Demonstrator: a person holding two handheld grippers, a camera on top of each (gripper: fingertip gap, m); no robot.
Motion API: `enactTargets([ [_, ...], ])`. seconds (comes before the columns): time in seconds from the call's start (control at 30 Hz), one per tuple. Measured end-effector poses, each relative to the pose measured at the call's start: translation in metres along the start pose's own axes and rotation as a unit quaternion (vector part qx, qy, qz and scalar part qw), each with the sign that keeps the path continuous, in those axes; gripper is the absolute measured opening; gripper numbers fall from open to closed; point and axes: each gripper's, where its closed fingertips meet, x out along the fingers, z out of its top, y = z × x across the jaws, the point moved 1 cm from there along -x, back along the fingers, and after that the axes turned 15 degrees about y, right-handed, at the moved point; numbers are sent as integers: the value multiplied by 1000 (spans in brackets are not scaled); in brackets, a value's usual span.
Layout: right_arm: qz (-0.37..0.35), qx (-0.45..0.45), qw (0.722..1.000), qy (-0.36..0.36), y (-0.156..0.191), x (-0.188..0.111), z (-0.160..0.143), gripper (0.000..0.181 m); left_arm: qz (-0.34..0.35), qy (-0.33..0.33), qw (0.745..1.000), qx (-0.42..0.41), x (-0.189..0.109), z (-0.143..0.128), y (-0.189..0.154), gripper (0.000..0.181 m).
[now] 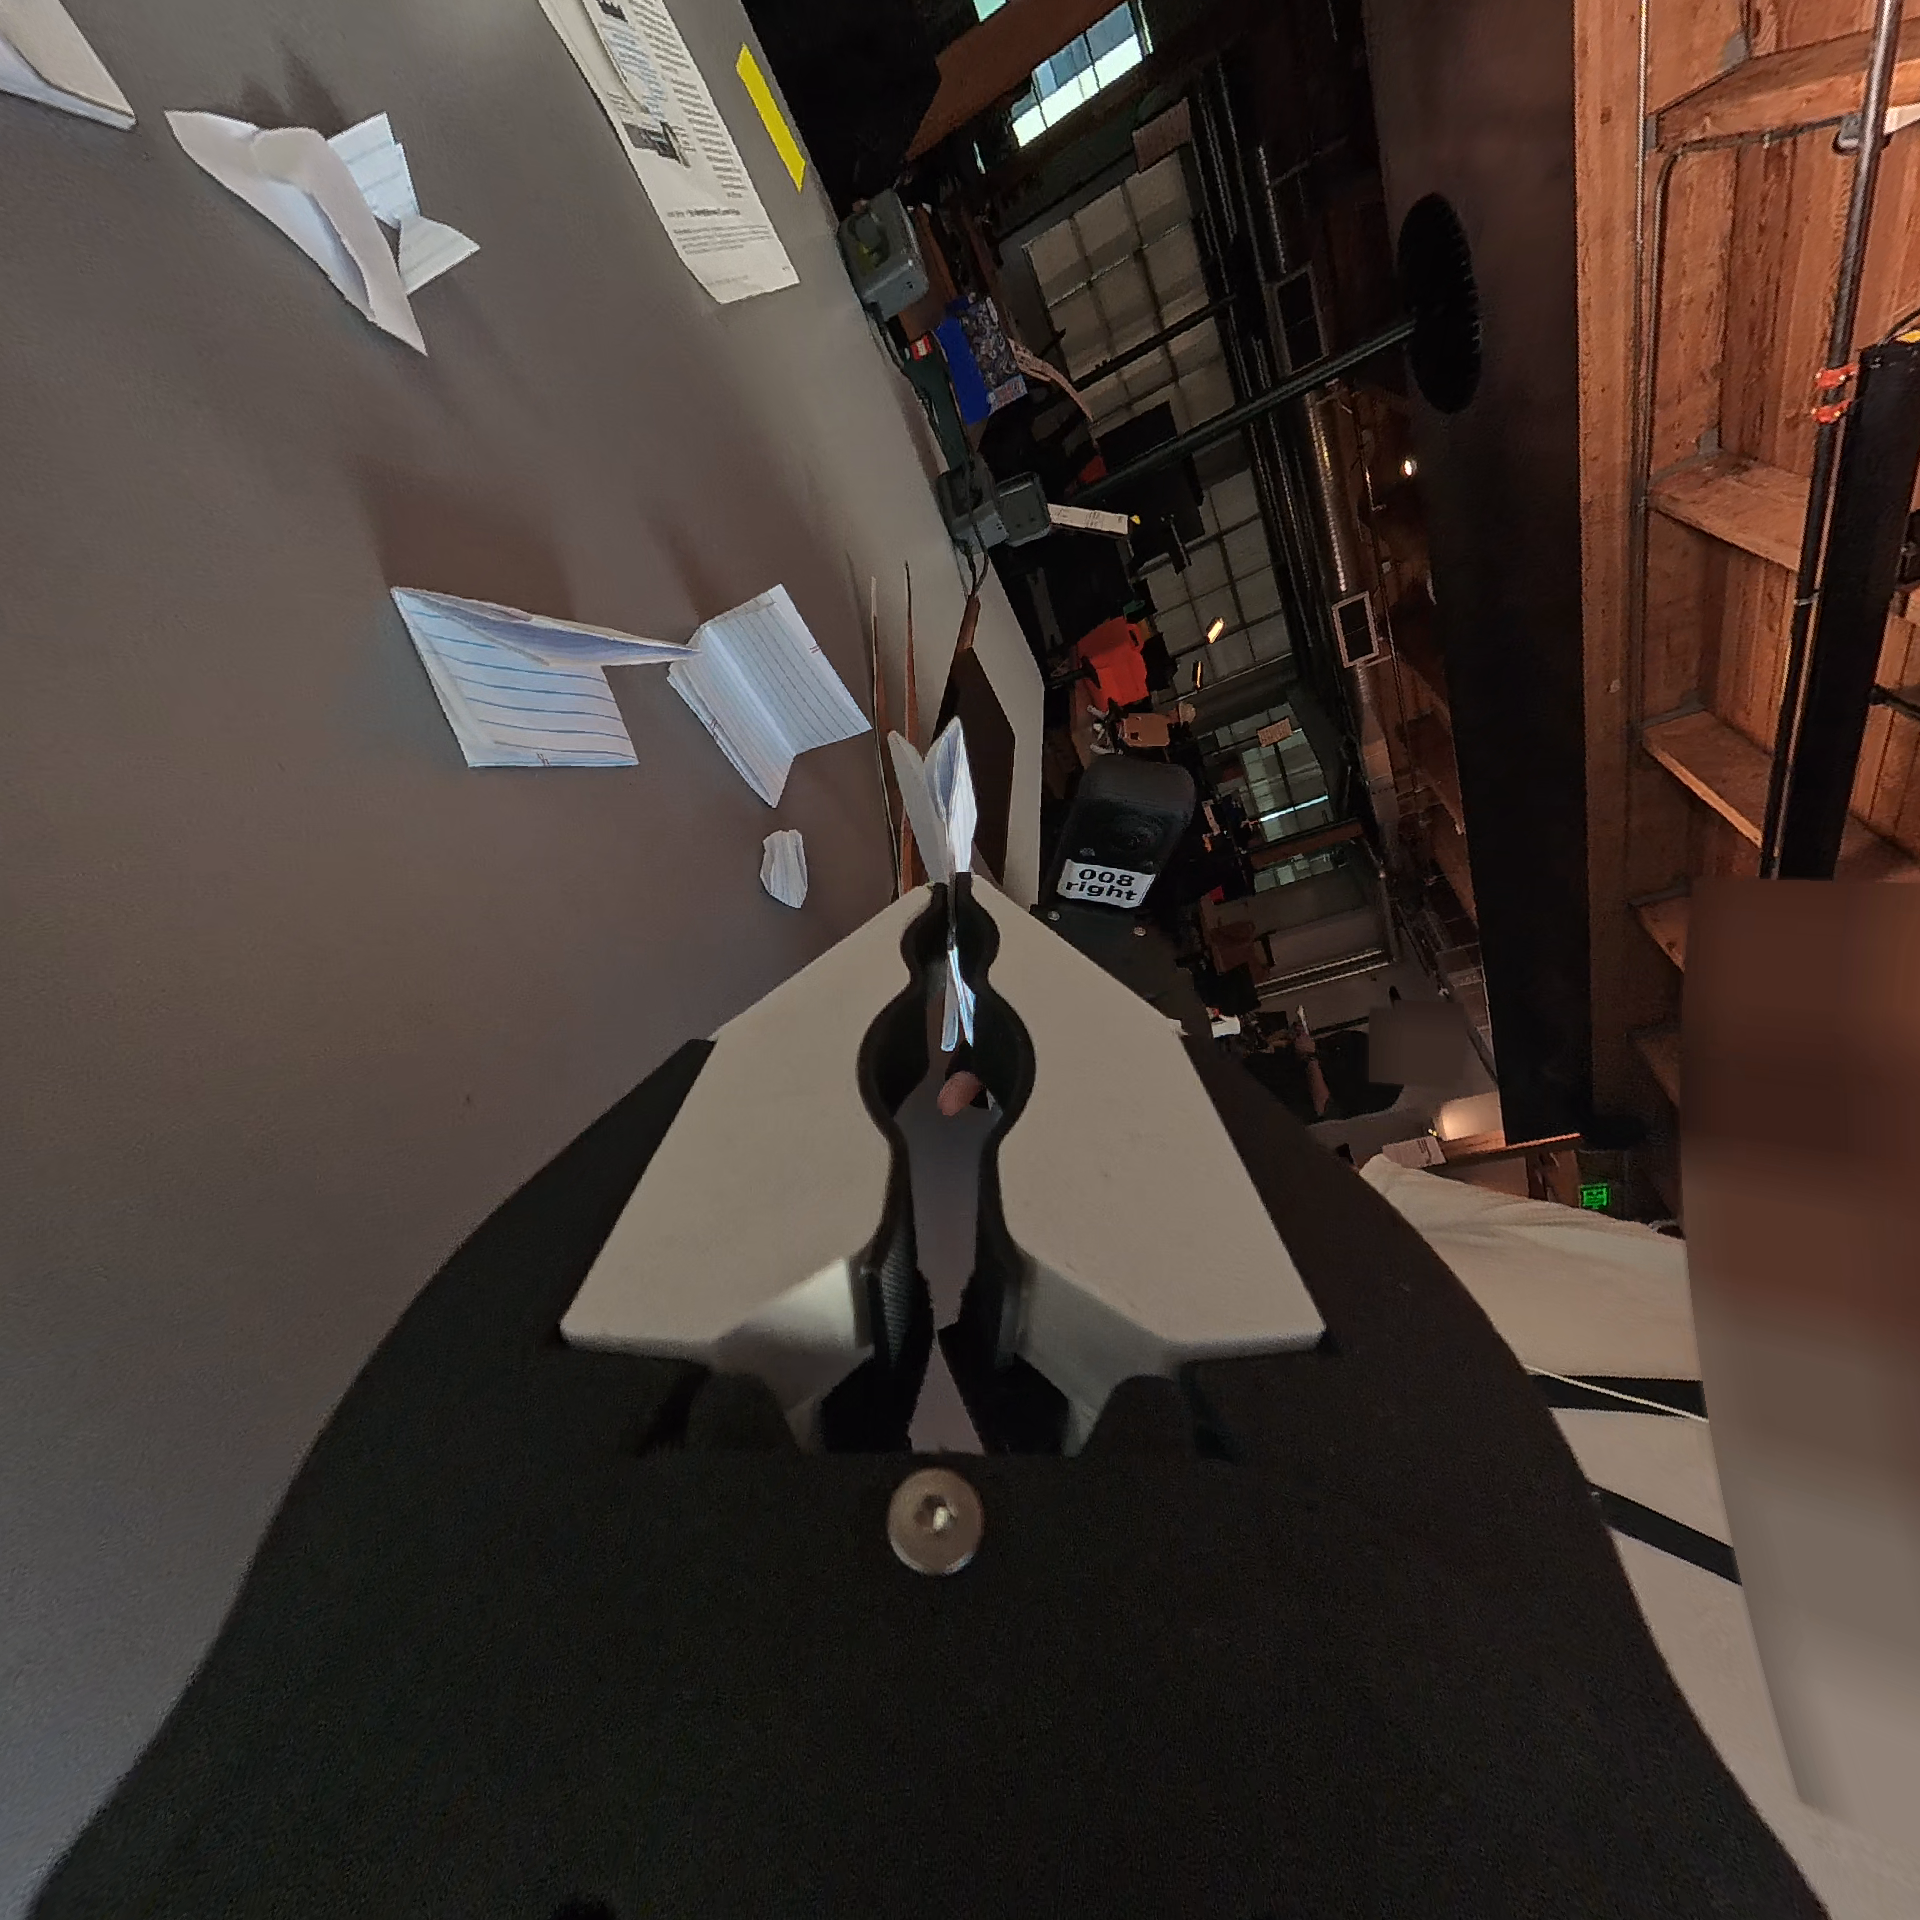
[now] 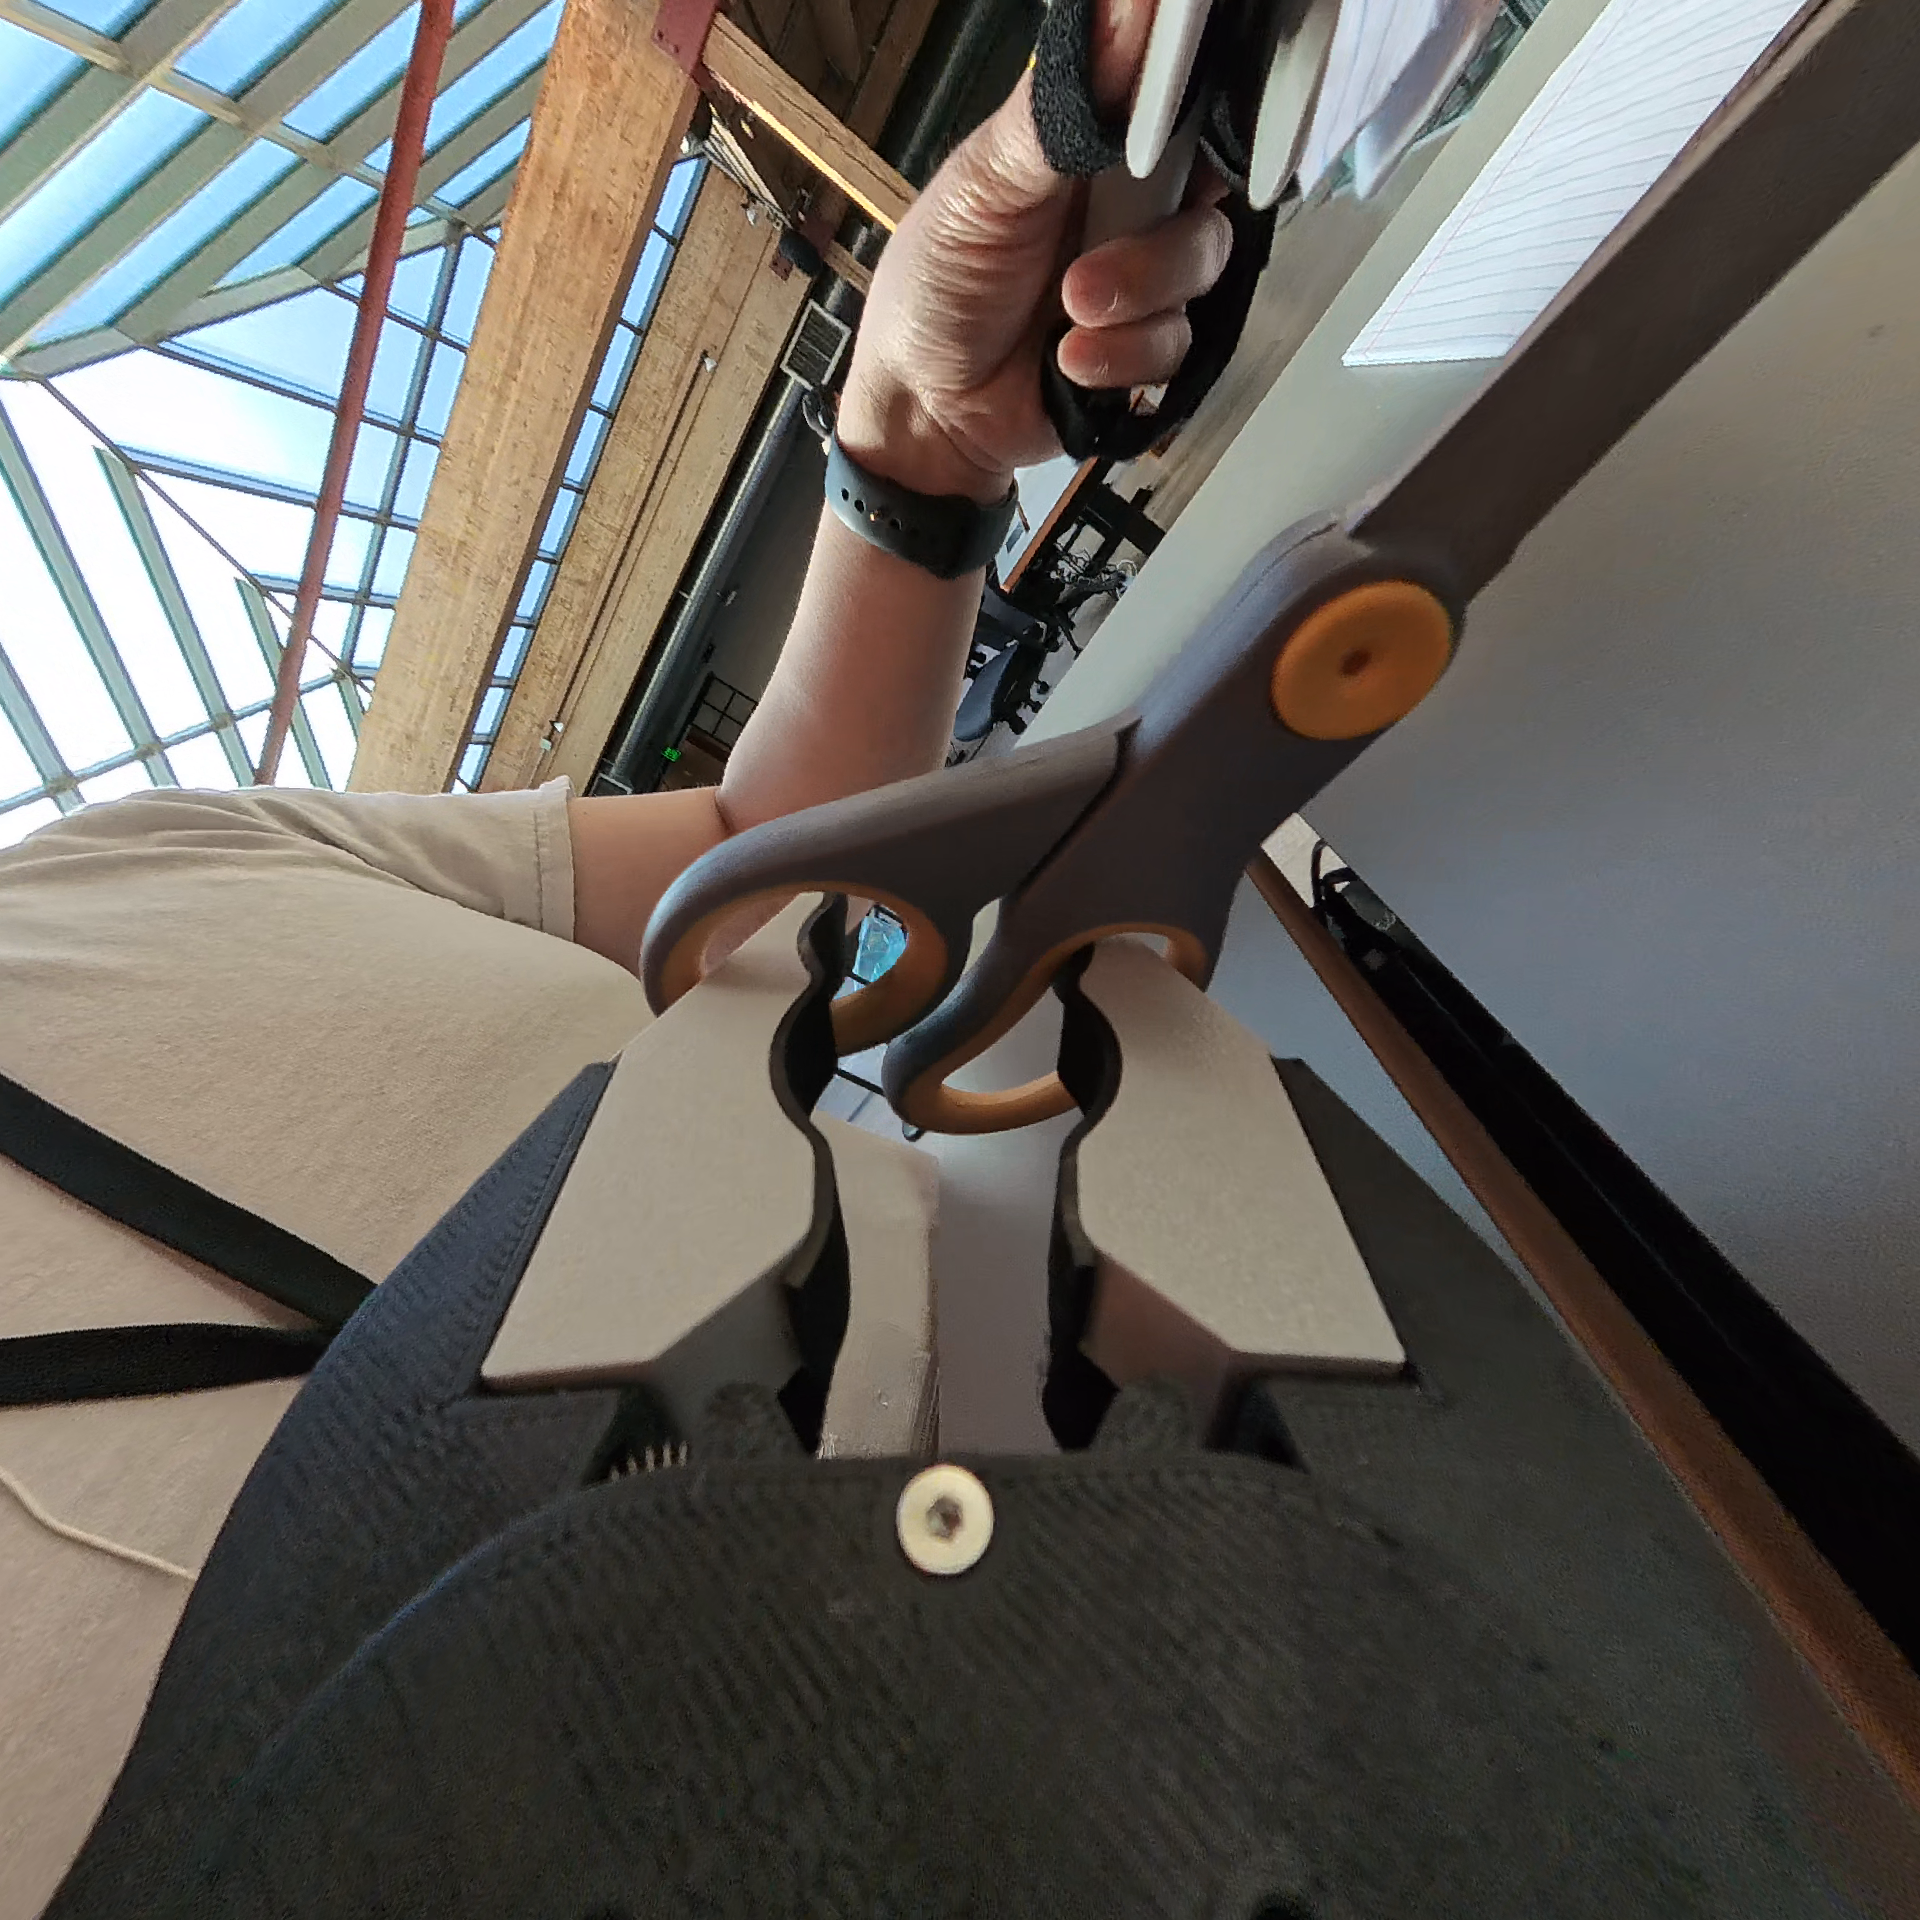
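— What is held in the left tool (image 1: 954, 904)?

— A folded scrap of lined paper (image 1: 948, 805) is pinched between its pale fingers, which are pressed together on it. The scrap is held upright, clear of the grey counter (image 1: 260, 935), near the counter's far edge.

— And the right tool (image 2: 940, 966)?

— A pair of scissors (image 2: 1039, 831) with grey handles and orange lining is carried on it. One finger (image 2: 727, 1039) is threaded through each handle loop, and the fingers are spread part way, with a clear gap between them. The orange pivot (image 2: 1361, 660) is seen past the loops, and the dark blades (image 2: 1621, 353) are stretched toward the counter.

— What else is seen on the counter?

— Several folded lined sheets (image 1: 520, 686) are scattered across its middle, a small crumpled bit (image 1: 784, 868) is seen close to the held scrap, and a printed page (image 1: 675, 135) and a yellow strip (image 1: 771, 114) are found by the far corner.

— Is the person seen?

— A hand (image 2: 997, 260) with a dark wristband (image 2: 920, 514) is wrapped round the left tool's grip.
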Motion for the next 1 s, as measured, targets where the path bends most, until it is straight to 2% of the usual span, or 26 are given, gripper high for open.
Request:
enactTargets([
  [0.27,-2,6,1000,6,4,-2,-11,38,-10,6,1000,-21,8,-13,8,0],
  [0.57,10,24,1000,12,6,5,-27,39,-16,36,999,-38,24,-17,14,0],
  [1.0,0,47,999,15,3,5,-44,39,-25,47,998,-33,35,-21,12,0],
])
